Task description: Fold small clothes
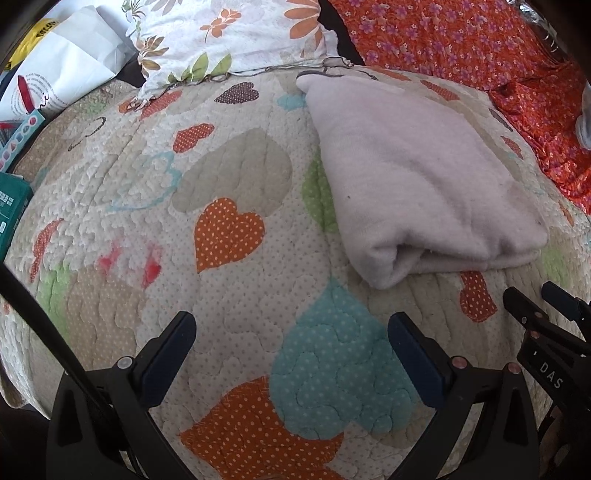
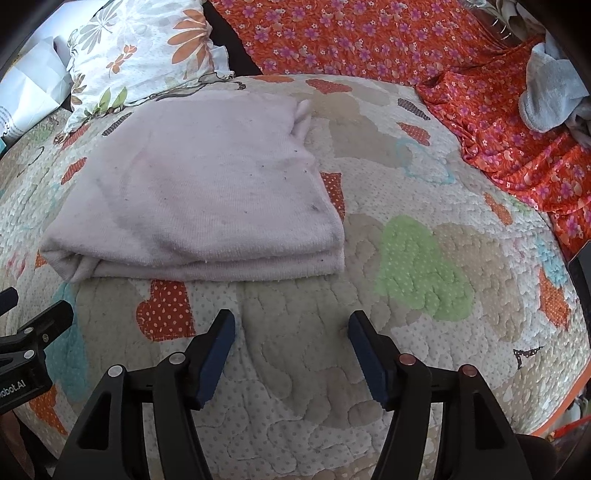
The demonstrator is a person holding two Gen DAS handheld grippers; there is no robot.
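Observation:
A pale pink garment (image 1: 417, 177) lies folded flat on the heart-patterned quilt (image 1: 229, 229); in the right wrist view it (image 2: 199, 192) sits ahead and to the left. My left gripper (image 1: 291, 325) is open and empty, hovering over the quilt near and to the left of the garment's front fold. My right gripper (image 2: 291, 325) is open and empty, just short of the garment's front edge. The right gripper's fingers (image 1: 524, 306) show at the right edge of the left wrist view; the left gripper's body (image 2: 26, 347) shows at the left edge of the right wrist view.
A floral pillow (image 1: 229, 33) lies behind the quilt. An orange flowered sheet (image 2: 369, 33) covers the back and right. A grey-blue cloth bundle (image 2: 554, 92) sits at the far right. White paper bags (image 1: 59, 62) and a teal box (image 1: 11, 206) stand at the left.

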